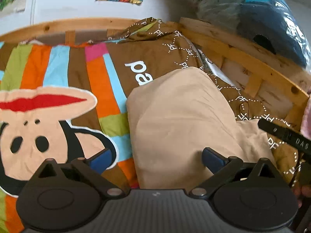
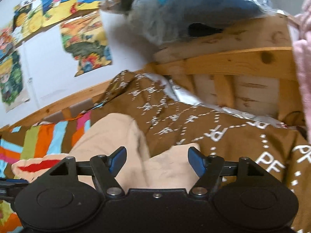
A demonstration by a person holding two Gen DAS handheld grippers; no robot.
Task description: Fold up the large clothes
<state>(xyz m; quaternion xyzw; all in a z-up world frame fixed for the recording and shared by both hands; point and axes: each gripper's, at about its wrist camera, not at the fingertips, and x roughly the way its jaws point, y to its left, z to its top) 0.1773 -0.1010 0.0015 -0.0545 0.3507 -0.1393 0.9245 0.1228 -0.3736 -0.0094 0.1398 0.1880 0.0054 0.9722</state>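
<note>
A beige garment (image 1: 180, 120) lies folded on the bed's brown patterned cover, its long side running away from me. My left gripper (image 1: 155, 159) hovers over its near end, open wide, with nothing between its blue fingertips (image 1: 211, 158). In the right wrist view the same beige garment (image 2: 108, 136) sits below and ahead of my right gripper (image 2: 156, 160), which is open; no pad touches the cloth. The black body of the right gripper (image 1: 287, 137) pokes in at the right edge of the left wrist view.
The bed cover (image 1: 77, 71) has bright stripes and a cartoon monkey face (image 1: 37, 132). A wooden bed rail (image 1: 252, 66) runs behind and to the right. A plastic-wrapped blue bundle (image 2: 204, 5) rests on the headboard. Pink cloth (image 2: 303, 58) hangs at the right. Posters (image 2: 85, 44) cover the wall.
</note>
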